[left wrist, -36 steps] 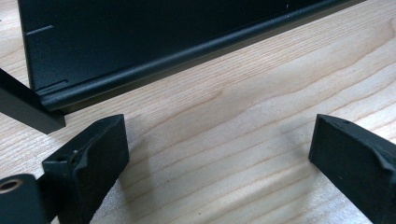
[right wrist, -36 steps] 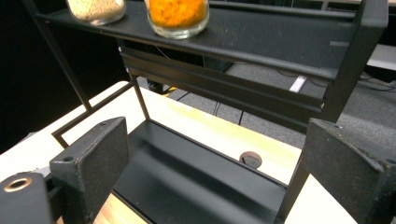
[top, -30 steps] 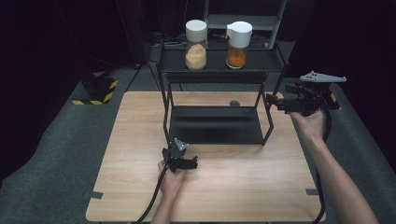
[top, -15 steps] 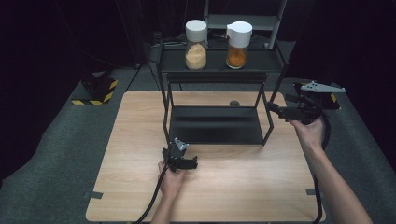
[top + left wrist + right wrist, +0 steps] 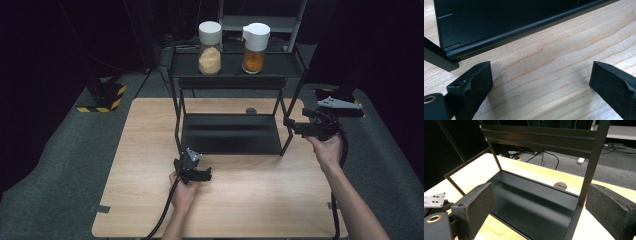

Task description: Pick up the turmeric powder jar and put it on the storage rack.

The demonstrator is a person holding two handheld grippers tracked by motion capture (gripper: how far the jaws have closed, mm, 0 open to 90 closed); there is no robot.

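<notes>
step in hand: you look to be between grasps, with both tools empty and the right gripper [image 5: 289, 123] hanging at the rack's [image 5: 231, 132] right front leg, at about 3 o'clock from the lower shelf [image 5: 230, 134]; I judge this an approach, not a grip

right gripper: its jaws stand well apart with nothing between the pads; in the right gripper view the leg [image 5: 592, 165] rises just inside the right-hand pad, and I cannot tell whether they touch

left gripper: your left gripper [image 5: 206, 176] sits low on the table [image 5: 260, 200] at about 7 o'clock from the lower shelf, jaws spread wide over bare wood, clamped on nothing; in the left gripper view the shelf's front lip [image 5: 524, 30] lies just beyond the fingertips, apart from them

where the things are: the rack stands mid-table toward the far edge; the jar of pale grains [image 5: 210, 41] and the jar of orange powder [image 5: 255, 41] stand upright on its top shelf, at 12 o'clock from you, side by side and apart, both with white lids on

next move, as I judge it: if the rack is what you mean to shift, centre the leg between the right pads before you close, and bring the left tool to the opposite leg so the frame does not twist

risk: the jars ride high on a light frame, so a one-sided pull could tip them; keep any lift level and slow
</notes>
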